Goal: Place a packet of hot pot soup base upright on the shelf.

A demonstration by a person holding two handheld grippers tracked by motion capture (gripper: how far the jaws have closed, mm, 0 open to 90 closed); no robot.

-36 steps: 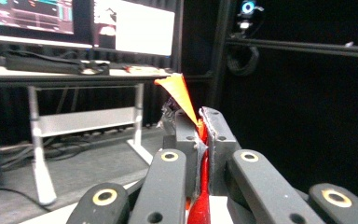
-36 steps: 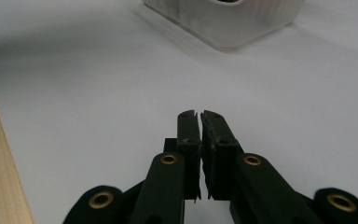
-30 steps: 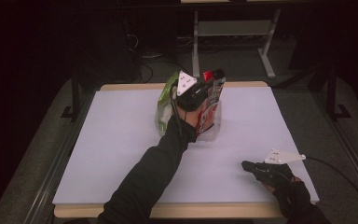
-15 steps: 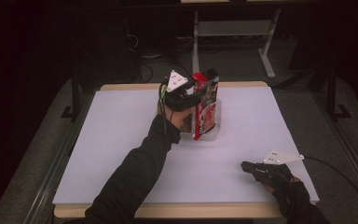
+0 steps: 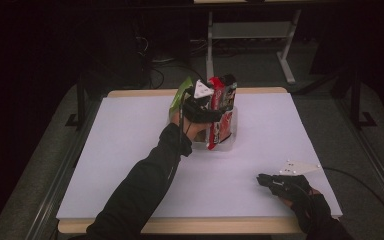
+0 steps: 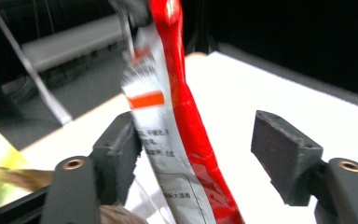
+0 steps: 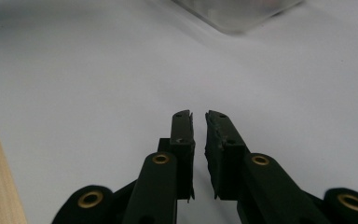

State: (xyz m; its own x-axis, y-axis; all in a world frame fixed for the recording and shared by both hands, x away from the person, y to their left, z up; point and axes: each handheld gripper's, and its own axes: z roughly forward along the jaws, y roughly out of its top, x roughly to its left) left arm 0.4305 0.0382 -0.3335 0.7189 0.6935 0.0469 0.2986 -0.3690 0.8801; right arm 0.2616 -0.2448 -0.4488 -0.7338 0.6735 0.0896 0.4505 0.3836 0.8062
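The left gripper (image 5: 206,107) is at the clear bin (image 5: 228,142), jaws spread, the red packet (image 6: 177,126) standing between them against one pad (image 6: 121,149). A green packet (image 5: 179,95) leans just left of the bin. Well right and nearer the person, the right gripper (image 7: 198,122) rests on the table (image 5: 120,150), jaws nearly pressed together on nothing

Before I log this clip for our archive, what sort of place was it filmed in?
Probably a lab or studio bench set up for recording, not a home: a table under a plain white cover, dark surroundings, cables on the floor, and a grey metal stand behind. Snack packets stand in a clear bin.
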